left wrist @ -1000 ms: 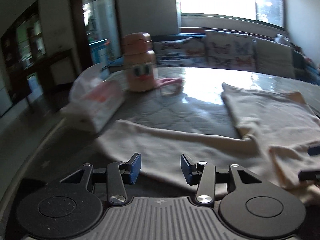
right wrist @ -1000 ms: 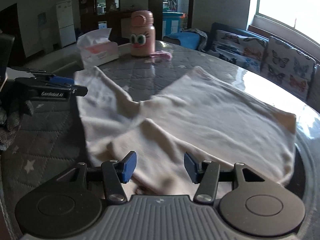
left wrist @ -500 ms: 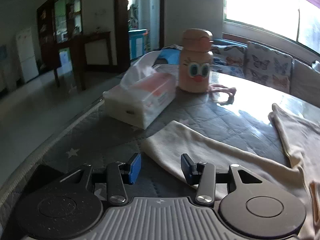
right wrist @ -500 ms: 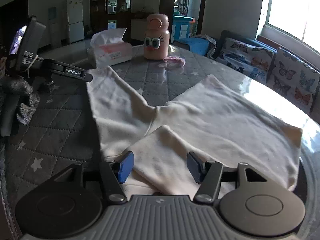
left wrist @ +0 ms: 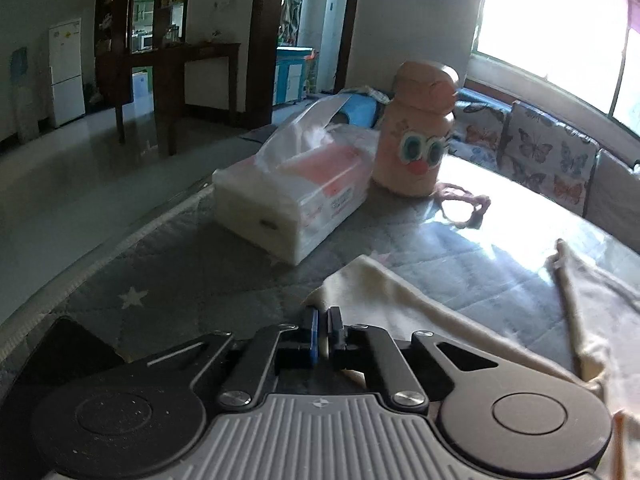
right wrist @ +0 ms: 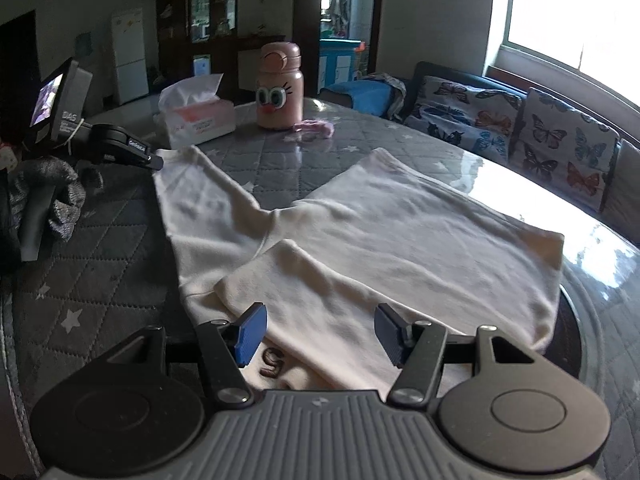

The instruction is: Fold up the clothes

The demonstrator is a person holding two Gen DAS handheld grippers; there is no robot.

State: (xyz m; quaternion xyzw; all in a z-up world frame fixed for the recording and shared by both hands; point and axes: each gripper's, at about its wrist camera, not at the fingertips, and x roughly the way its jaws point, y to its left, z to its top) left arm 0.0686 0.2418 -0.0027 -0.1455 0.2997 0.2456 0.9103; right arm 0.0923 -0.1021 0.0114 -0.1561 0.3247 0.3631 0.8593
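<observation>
Shirt: cream, long-sleeved, spread on the quilted desk; near sleeve already folded across the body, far-left sleeve still stretched out toward the tissue box.

Left gripper: fingers, open half a second ago just short of the cuff, now closed on the sleeve's cuff edge; a sliver of cloth shows between the pads. Judgement: grasp made, so the second sleeve fold can begin, carrying the cuff right across the body.

Right gripper: fingers wide apart, holding nothing, poised over the folded near sleeve beside the collar print; little changed.

Also present: pink bottle and a pink band, far side, well apart from the shirt.
</observation>
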